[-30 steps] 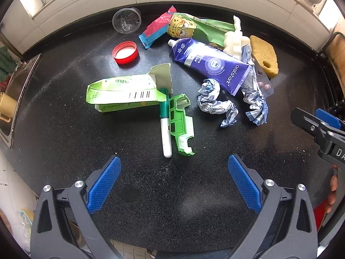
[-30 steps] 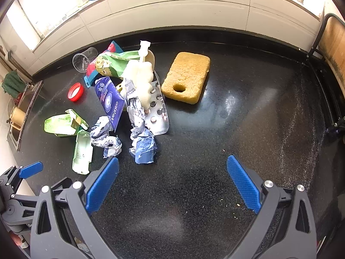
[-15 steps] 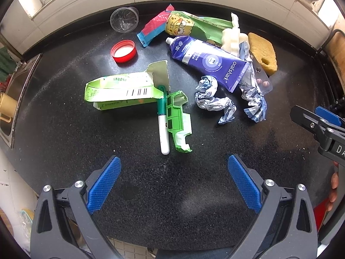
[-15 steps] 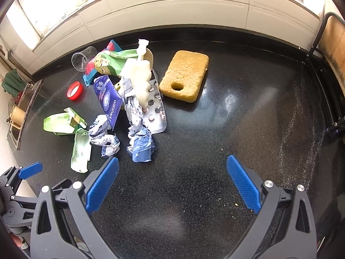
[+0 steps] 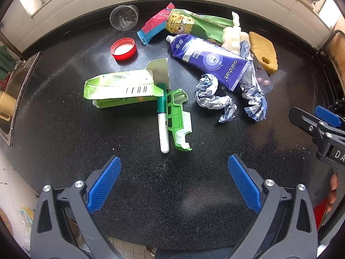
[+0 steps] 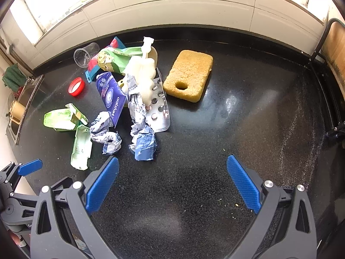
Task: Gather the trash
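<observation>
Hovering over the black countertop [image 5: 64, 142], the left gripper [image 5: 174, 179] has its blue-padded fingers spread wide apart with nothing between them. Just beyond it in the left wrist view lies a white marker with a green cap [image 5: 162, 119], touching a green plastic piece [image 5: 177, 119] on its right; the marker's far end tucks under a flattened green carton [image 5: 120, 88]. Farther off sit a red bottle cap [image 5: 123, 49] and a clear plastic cup [image 5: 124, 17] on its side near the wall. To the right, a purple toothpaste tube [image 5: 210, 59] lies diagonally, with a cartoon snack wrapper [image 5: 189, 22] behind it, two crumpled paper wads [image 5: 213, 99] near its flat end, a pill blister pack [image 5: 264, 78] and a yellow sponge [image 5: 263, 50] at far right. The right gripper [image 5: 319, 120] shows at the right edge. From the right wrist view, the right gripper [image 6: 172, 180] also stands open and empty above bare counter. The trash pile sits to its far left: the sponge [image 6: 188, 75], with a hole in it, lies apart to the right of the blister pack [image 6: 158, 110], a whitish plastic bottle [image 6: 143, 71] rests across the pile, and a blue crumpled wad [image 6: 144, 145] lies nearest the left finger. The left gripper [image 6: 19, 172] is seen at the lower left edge.
</observation>
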`<state>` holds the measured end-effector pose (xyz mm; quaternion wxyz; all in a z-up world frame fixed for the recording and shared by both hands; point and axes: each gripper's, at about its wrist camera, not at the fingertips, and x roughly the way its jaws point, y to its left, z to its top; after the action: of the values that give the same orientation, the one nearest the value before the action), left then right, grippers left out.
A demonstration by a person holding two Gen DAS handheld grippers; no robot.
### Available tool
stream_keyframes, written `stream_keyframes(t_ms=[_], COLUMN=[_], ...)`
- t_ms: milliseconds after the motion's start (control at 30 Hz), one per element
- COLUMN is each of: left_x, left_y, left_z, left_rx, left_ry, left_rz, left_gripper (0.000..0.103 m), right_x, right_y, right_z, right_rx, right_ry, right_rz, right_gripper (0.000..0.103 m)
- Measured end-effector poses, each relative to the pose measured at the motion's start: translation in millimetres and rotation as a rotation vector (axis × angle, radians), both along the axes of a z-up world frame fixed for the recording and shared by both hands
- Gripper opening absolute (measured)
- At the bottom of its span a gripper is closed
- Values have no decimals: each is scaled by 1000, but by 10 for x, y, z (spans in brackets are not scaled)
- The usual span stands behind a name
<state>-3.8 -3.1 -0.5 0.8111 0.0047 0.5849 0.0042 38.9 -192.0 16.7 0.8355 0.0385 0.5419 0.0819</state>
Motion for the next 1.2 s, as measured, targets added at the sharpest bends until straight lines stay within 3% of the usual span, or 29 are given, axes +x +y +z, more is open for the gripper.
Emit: stream_keyframes(t_ms=[667,900,1033,1200], left_x=[109,197,382,860], left_y=[204,336,620,1014], left_z=[-119,-145,-67,142], left_rx=[-22,-13,54,84], left_ry=[83,69,27,-4], left_rz=[19,25,45,81], left_gripper=[97,97,97,97], right_x=[77,105,201,549], right_y=[86,111,59,-126], right_z=[-109,-145,-140,-44], right_rx=[-2,-6,-7,-32], right_ry=[41,58,56,36], right_rz=[-15,-15,-28,-93], right_gripper=[97,97,97,97])
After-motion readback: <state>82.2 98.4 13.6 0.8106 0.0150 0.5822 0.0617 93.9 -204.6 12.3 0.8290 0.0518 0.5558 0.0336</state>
